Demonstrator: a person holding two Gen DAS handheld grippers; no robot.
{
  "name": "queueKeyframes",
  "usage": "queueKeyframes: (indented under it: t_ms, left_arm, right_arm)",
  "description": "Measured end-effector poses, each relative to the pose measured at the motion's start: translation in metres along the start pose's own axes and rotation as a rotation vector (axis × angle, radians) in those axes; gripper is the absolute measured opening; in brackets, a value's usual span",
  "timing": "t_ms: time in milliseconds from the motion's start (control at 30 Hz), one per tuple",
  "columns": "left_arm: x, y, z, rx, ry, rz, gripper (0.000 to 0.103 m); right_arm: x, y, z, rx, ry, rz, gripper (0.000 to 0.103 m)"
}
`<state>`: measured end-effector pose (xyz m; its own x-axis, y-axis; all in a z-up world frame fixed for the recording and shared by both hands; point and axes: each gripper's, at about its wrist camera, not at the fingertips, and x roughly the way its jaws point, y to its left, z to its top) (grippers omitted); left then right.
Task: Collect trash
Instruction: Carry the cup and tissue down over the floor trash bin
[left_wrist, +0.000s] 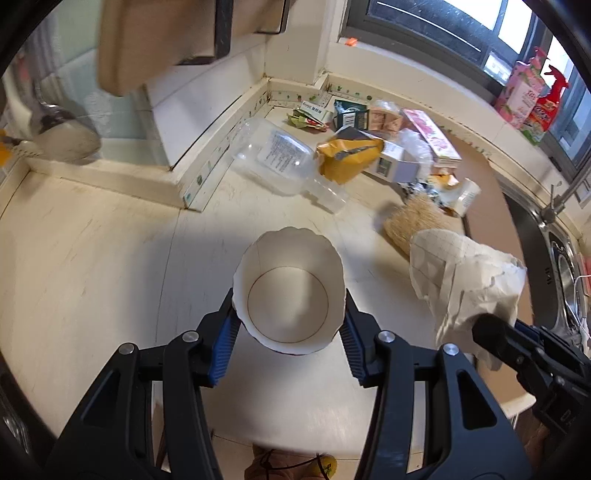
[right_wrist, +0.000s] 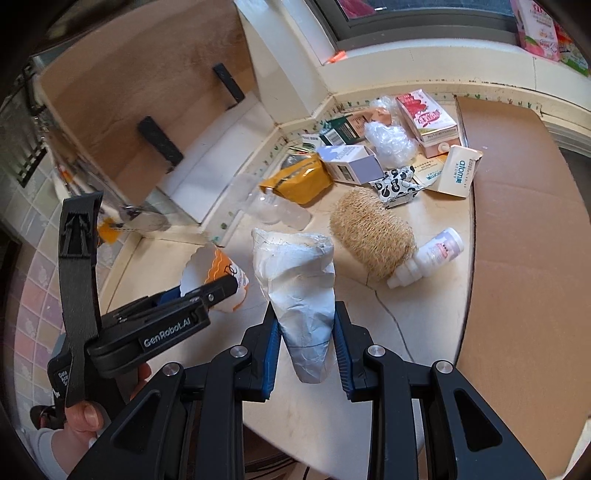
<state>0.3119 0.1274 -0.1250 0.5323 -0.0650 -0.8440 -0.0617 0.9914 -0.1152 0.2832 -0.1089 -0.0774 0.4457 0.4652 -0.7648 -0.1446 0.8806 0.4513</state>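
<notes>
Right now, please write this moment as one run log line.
left gripper: shut on paper cup | right gripper: shut on crumpled paper | remaining trash: clear bottle, yellow pouch

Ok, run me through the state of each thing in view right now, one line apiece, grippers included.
left gripper: shut on the paper cup
paper cup: held, squeezed out of round, empty
right gripper: shut on the crumpled paper wrapper
crumpled paper wrapper: held, clear of the counter
clear plastic bottle: lying on its side, empty
small white bottle: lying on its side
yellow bag: crumpled, lying flat
</notes>
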Motion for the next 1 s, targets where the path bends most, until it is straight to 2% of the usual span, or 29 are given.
queueKeyframes:
  t_ms: [467, 667, 1000]
  left_arm:
    - [-0.092, -0.028, -0.083, 0.027, -0.034, -0.006, 0.048]
    - [-0.115, -0.04, -0.123, 0.047, -0.028, 0.0, 0.048]
    - [-0.138, -0.056, -0.18, 0.037, -0.01, -0.008, 0.048]
  right_arm:
    - [-0.1, 0.02, -0.077, -0.048, -0.031, 0.029, 0.026]
    - [-0.141, 0.022, -0.12, -0.072, -0.032, 0.026, 0.026]
    - [-0.177, 0.011, -0.178, -0.1, -0.006, 0.01, 0.026]
